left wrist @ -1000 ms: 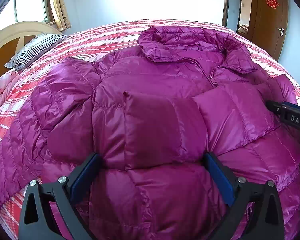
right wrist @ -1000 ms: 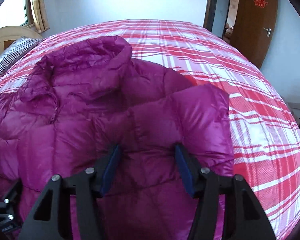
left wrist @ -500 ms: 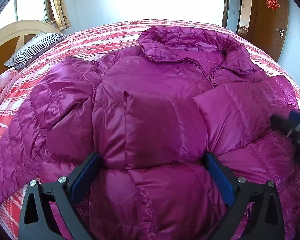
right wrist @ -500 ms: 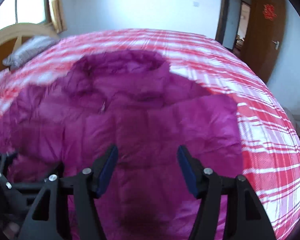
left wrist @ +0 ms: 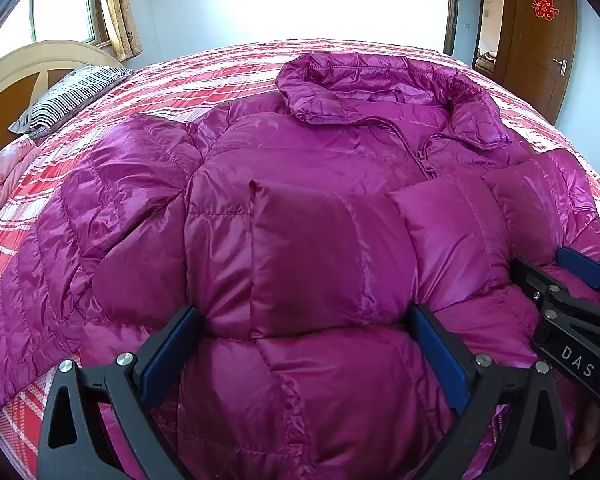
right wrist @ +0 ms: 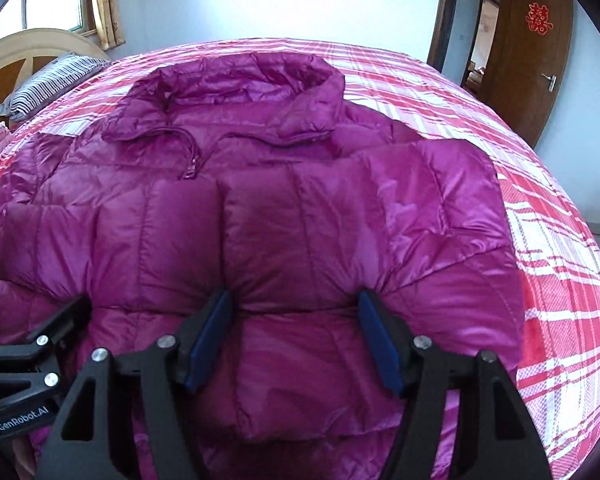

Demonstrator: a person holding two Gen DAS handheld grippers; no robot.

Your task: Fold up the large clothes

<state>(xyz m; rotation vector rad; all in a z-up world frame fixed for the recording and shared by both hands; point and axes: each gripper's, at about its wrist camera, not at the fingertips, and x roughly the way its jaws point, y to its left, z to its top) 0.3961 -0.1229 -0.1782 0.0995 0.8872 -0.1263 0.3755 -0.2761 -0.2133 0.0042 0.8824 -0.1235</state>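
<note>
A magenta puffer jacket (left wrist: 300, 168) lies face up on the bed, collar away from me, both sleeves folded across the chest. It also shows in the right wrist view (right wrist: 260, 208). My left gripper (left wrist: 304, 344) is open, its jaws spread wide over the folded sleeves at the jacket's lower middle, pressing on the padding. My right gripper (right wrist: 296, 336) is open too, its jaws resting on the jacket's right half, close beside the left one. Each gripper shows at the edge of the other's view (left wrist: 572, 308).
The bed has a red, pink and white plaid cover (right wrist: 500, 128). A striped pillow (left wrist: 72, 96) and a wooden headboard (left wrist: 32, 64) are at the far left. A brown door (left wrist: 540, 28) stands at the far right.
My right gripper has swung left and come down beside the left one, facing the collar. The left gripper has stayed put. The jacket has not visibly shifted.
</note>
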